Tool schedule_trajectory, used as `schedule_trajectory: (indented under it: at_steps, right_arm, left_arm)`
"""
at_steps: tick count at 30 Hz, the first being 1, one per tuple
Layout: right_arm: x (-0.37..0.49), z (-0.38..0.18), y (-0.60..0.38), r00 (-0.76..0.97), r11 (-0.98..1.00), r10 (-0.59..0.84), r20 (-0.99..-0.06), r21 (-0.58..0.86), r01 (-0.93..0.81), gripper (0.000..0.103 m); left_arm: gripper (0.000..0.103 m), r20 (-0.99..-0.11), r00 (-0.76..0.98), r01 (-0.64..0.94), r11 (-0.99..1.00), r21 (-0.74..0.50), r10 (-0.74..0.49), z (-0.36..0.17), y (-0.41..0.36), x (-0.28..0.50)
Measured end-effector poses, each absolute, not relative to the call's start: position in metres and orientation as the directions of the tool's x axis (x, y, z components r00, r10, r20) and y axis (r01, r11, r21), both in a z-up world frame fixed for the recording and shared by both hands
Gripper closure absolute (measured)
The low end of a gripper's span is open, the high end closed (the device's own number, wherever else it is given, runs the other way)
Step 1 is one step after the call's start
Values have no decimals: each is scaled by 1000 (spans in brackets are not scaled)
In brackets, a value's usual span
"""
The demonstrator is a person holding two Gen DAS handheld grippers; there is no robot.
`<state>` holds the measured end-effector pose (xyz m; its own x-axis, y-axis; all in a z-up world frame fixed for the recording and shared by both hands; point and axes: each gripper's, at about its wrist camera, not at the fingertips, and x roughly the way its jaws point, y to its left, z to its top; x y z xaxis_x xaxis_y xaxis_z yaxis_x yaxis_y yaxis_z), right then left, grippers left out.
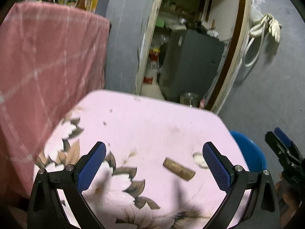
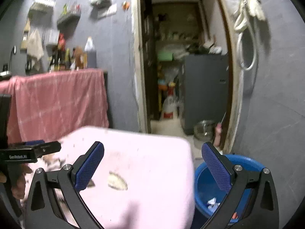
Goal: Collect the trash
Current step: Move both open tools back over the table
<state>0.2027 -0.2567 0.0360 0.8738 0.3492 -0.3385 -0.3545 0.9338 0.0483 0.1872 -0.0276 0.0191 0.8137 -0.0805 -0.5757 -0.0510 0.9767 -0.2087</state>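
Left gripper [image 1: 154, 164] stands wide, nothing between its blue pads [image 1: 91, 166], hovering over the pink floral table [image 1: 152, 118] and tilted down at it. Right gripper [image 2: 152, 167] likewise wide and empty, straddling the table's right edge with one finger over the blue bin [image 2: 207, 189].

Trash on the table: a brown roll-like scrap [image 1: 179, 168], lying flat near the right edge, between the left gripper's fingers in its view but farther out than the pads. A pale, flat scrap [image 1: 199, 159] lies just beside it, closer still to the right edge; the right wrist view shows it too. The bin sits on the floor just off that edge, some crumpled white paper [image 2: 211, 203] already in its bottom.

Step in hand, by my reading: reach for the brown scrap.
- Its long axis runs diagonally, from upper left to lower right in the left wrist view; neither end looks distinct.
- Best to roll the wrist so the pads close across the short width, not along the length.
- Come down low; the piece looks slight and could skid on the cloth.
- Frames are blurred; what the scrap is made of I cannot tell.
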Motion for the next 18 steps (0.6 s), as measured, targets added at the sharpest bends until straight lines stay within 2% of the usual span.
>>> schedule_trajectory:
  at_steps: [9,12,14,18]
  right_arm:
    - [222,4,-246,775,903,391,-497,46,-427,3]
    - [228,-4,-246,732,891,409,-545,64,-450,9]
    - [232,-10,-245,707,884,418,-571,77,-461,16]
    - [236,-17,-243,677,876,425,-600,85,-474,20]
  left_arm:
    - [5,-649,745,-26,965,-260,-155,-3,-32,199]
    - [15,-667,719,-7,958,-286,-193,-8,-34,206]
    - [27,-683,698,4,955,-295,-214,-11,-37,211]
    - [37,-704,667,16,949,-314,-244,-17,-42,219]
